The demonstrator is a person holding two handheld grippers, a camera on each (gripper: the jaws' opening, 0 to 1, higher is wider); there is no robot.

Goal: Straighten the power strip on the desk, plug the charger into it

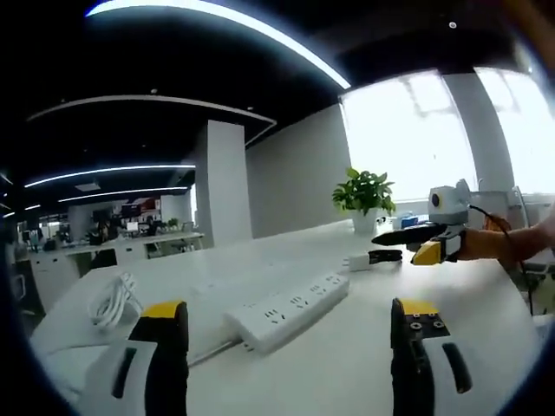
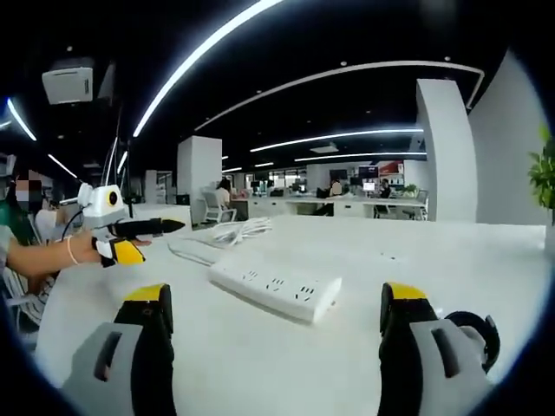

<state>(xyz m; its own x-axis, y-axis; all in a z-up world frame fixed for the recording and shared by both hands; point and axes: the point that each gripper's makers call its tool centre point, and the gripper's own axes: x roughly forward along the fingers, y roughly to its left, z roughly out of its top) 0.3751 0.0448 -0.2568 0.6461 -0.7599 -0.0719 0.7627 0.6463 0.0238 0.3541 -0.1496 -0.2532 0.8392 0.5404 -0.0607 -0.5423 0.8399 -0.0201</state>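
Power strip (image 1: 289, 309) sits flat on the white desk (image 1: 347, 373), out in the middle, angled diagonally across both views, with its cord running off toward a loose coil of white cable (image 1: 111, 302) near the desk's far edge. So my read is we're right at the start: the strip isn't squared up yet and nothing is plugged into it.

Left gripper (image 1: 290, 334) has its jaws spread wide, empty, hovering just short of the strip with the strip's near end sitting between the two yellow-tipped jaws in its view. Not touching anything as far as I can see. Right gripper (image 2: 276, 321) is the same deal, jaws wide apart, holding nothing, strip (image 2: 276, 290) just ahead of it.

Charger (image 1: 373, 257), I think, is that small white-and-dark block lying on the desk beyond the strip, near the potted plant (image 1: 364, 198), well apart from the strip. Too small to be sure about its details.

Next move probably calls for closing one gripper on an end of the strip and swinging it straight, maybe steadying the other end with the second gripper. The slick desk could let it slide instead of pivot.
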